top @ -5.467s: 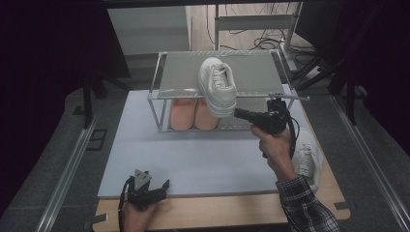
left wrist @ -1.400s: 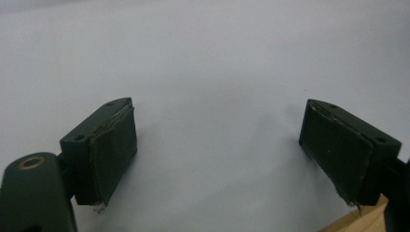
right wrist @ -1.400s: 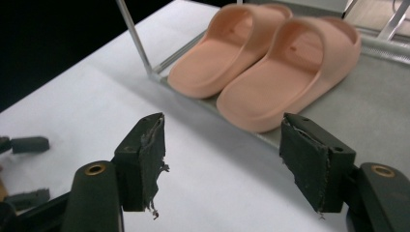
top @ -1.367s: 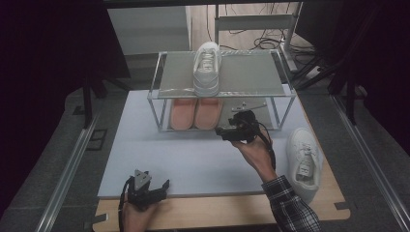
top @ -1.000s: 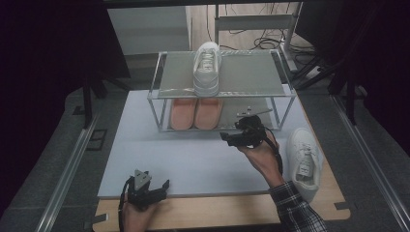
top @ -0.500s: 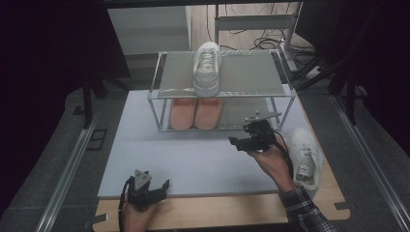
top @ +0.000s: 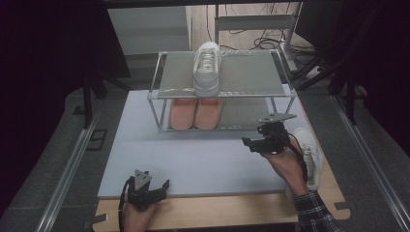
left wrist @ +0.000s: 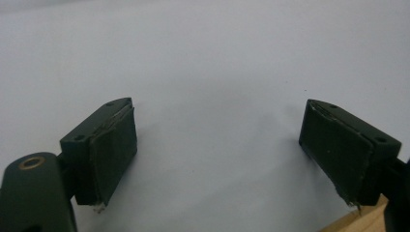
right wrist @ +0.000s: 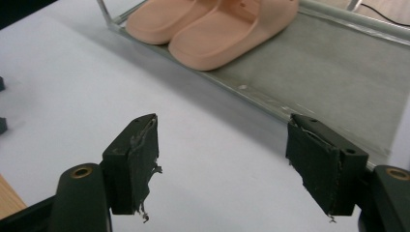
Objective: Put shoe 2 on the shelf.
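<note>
One white sneaker [top: 206,68] stands on the top shelf of a metal two-level rack [top: 222,89]. A second white sneaker [top: 308,153] lies on the table at the right, partly hidden behind the person's right hand. A pair of peach slippers [top: 196,113] [right wrist: 217,21] sits on the lower shelf. My right gripper [top: 249,143] [right wrist: 223,171] hovers open and empty over the white mat, in front of the rack's right half. My left gripper [top: 163,187] [left wrist: 220,152] rests open and empty near the mat's front edge.
The white mat [top: 193,154] covers a wooden tabletop [top: 222,212]. The lower shelf [right wrist: 338,67] has bare grey room to the right of the slippers. Metal rails [top: 72,164] run along both sides of the table, and cables lie on the floor behind the rack.
My right gripper has drawn back from the rack toward the right and the near side, empty, after the sneaker was set on the top shelf. The left gripper has stayed put.
</note>
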{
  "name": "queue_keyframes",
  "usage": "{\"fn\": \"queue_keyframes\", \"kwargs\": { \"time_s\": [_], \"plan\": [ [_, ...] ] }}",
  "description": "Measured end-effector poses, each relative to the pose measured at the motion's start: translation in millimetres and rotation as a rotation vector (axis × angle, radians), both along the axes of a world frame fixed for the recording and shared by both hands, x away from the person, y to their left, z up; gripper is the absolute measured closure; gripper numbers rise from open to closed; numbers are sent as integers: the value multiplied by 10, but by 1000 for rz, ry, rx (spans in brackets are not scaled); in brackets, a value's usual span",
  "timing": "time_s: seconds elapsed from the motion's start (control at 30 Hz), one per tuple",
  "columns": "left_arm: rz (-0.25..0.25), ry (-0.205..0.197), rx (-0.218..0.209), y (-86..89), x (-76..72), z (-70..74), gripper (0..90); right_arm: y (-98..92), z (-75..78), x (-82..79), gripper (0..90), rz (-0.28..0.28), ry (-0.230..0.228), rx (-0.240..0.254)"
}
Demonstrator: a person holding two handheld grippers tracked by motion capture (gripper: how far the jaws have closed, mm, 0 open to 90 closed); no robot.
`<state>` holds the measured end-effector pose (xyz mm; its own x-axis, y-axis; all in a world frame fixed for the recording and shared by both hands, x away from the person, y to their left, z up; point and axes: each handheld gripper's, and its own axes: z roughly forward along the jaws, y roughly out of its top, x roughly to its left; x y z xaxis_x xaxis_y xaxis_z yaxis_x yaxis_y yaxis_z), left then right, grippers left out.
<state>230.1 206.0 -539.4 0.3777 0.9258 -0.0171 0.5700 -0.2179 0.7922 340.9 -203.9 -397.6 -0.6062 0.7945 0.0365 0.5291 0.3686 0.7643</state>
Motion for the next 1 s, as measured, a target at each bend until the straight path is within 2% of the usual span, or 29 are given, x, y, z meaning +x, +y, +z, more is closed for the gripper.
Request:
{"fn": "queue_keyframes", "kwargs": {
  "time_s": [0.17,0.3,0.43,0.67,0.73,0.87,1.0],
  "plan": [
    [0,0,-1,0,0,0,133,-132,20,-19,285,-17,1,-10],
    [0,0,0,0,0,0,133,-251,33,-15,251,-57,48,29],
    [3,1,-2,-2,-2,0,133,-353,31,-20,236,-90,79,24],
    [3,1,-3,-3,-1,-1,133,-617,71,-52,432,-153,59,-29],
    [3,1,-3,-3,-2,-1,133,-709,65,-59,472,-174,51,-49],
    [3,1,-3,-3,-1,0,133,-855,48,-76,532,-212,48,-55],
    [3,1,-3,-3,-1,-1,133,-1102,15,-106,686,-273,51,-68]
  ]
}}
